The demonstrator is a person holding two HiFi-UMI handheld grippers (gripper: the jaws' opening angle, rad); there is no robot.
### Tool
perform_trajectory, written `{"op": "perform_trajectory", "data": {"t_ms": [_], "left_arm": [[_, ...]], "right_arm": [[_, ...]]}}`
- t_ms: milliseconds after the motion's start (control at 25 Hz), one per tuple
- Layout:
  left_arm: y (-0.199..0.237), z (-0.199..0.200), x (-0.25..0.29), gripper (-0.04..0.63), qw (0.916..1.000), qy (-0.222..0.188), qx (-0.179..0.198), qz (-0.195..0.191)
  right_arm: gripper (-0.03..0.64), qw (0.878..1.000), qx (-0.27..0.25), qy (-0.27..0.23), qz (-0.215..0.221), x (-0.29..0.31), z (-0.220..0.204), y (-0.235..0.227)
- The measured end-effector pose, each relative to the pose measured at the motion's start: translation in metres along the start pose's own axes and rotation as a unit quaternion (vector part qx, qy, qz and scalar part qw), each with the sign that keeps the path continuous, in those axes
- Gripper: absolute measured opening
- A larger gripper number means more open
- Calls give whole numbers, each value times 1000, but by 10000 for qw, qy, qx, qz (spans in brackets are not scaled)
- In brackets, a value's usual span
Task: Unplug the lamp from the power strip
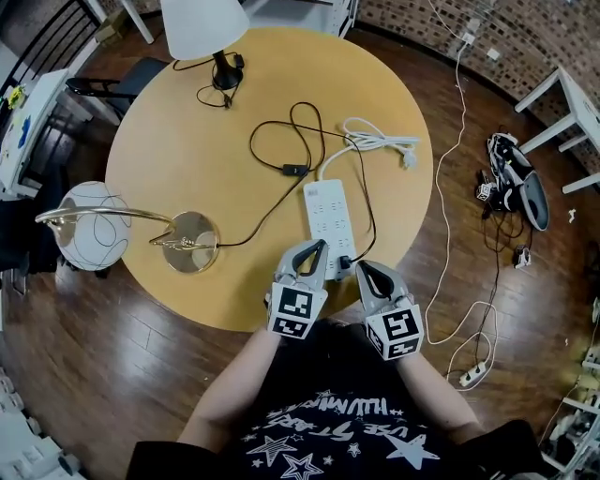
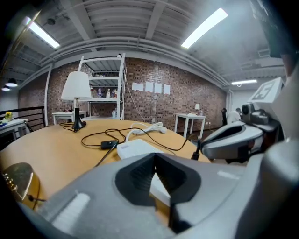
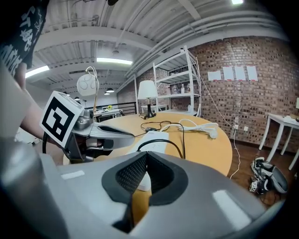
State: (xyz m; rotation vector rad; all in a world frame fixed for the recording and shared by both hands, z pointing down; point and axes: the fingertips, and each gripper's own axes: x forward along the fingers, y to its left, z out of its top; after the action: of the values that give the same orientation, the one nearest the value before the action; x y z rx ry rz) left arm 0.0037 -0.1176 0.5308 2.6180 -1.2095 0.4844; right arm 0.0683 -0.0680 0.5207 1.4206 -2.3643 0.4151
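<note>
A white power strip (image 1: 325, 217) lies on the round wooden table (image 1: 187, 159). A black plug (image 1: 345, 263) sits in its near end, and its black cord (image 1: 371, 208) loops back past an inline switch (image 1: 295, 170) toward the gold globe lamp (image 1: 94, 234). My left gripper (image 1: 317, 247) hovers shut and empty over the strip's near end, just left of the plug. My right gripper (image 1: 360, 269) is shut and empty, just right of the plug at the table's edge. The strip (image 2: 135, 148) lies ahead of the left gripper (image 2: 154, 156), and the strip (image 3: 156, 137) also ahead of the right gripper (image 3: 145, 156).
A white-shaded lamp (image 1: 202, 23) stands at the table's far side with its own cord coiled beside it. The strip's white cable (image 1: 375, 139) lies bundled to the right. Cables, another power strip (image 1: 473, 373) and dark gear (image 1: 514, 183) lie on the wood floor at right.
</note>
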Motion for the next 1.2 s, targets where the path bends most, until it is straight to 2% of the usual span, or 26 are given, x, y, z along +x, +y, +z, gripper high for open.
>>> {"op": "perform_trajectory", "data": {"t_ms": [200,400,600,720,880,1120,1160,1200], "left_arm": [[-7,-10,10,2,9993,265,11,-250],[-4,-16,18,2,9987,460,6,-200],[-8,-24,22,2,9966,749,253,-252],[-7,-24,22,2,9969,735,183,-191],[-8,-24,22,2,9967,733,300,-173],[-7,-25,22,2,9970,707,244,-184],[-7,-25,22,2,9971,707,218,-166],[-7,-25,22,2,9972,704,185,-152]], "right_arm": [[5,9998,3,169,55,0,-9,4],[5,9996,25,234,181,0,-15,4],[5,9986,3,318,422,4,-18,7],[5,9979,-29,345,553,6,-19,12],[5,9971,-95,377,656,8,-20,16],[8,9967,-199,444,645,10,-22,19],[46,9968,-176,440,650,10,-21,20],[145,9966,-126,455,668,10,-21,22]]}}
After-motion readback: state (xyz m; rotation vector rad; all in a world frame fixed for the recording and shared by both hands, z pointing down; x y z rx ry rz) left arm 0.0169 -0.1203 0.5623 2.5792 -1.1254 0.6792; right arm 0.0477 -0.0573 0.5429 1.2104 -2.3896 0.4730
